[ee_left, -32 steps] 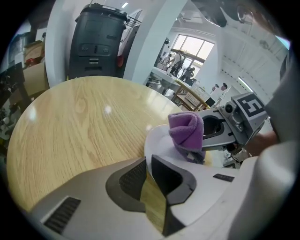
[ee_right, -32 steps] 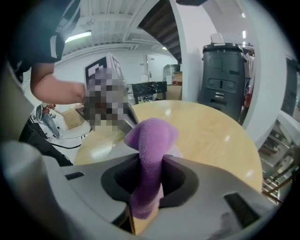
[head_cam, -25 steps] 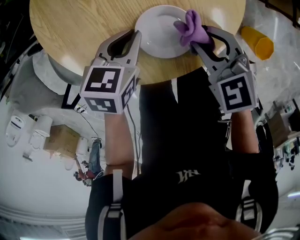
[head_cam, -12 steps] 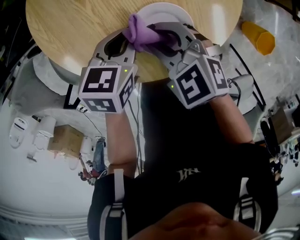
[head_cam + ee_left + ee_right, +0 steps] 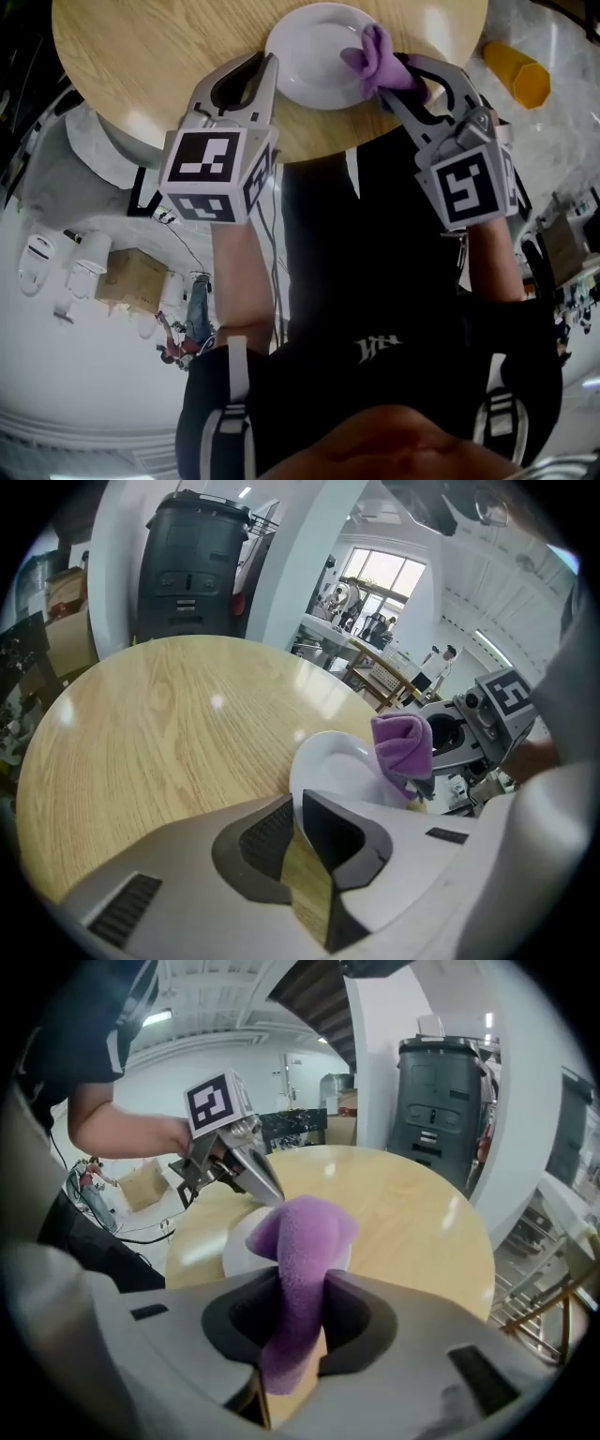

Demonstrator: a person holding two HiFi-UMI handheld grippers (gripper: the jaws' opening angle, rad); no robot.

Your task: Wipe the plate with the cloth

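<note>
A white plate [image 5: 309, 47] lies near the front edge of a round wooden table [image 5: 150, 56]. My left gripper [image 5: 267, 64] is at the plate's left edge. In the left gripper view, this gripper [image 5: 293, 803] has its jaws closed together on the rim of the plate [image 5: 337, 771]. My right gripper [image 5: 394, 80] is shut on a purple cloth [image 5: 378, 56], which rests on the plate's right part. The right gripper view shows the cloth [image 5: 305, 1241] standing up between the jaws of that gripper [image 5: 295, 1288], with the plate [image 5: 239, 1241] behind it.
A yellow cup-like object [image 5: 516, 73] lies on the pale floor to the table's right. A dark bin [image 5: 192, 564] stands beyond the table's far side. The person's dark-clothed body [image 5: 366, 281] is close to the table's near edge.
The right gripper carried the cloth from the plate's right side across to its left rim, then back to the right side. The left gripper stayed at the left rim.
</note>
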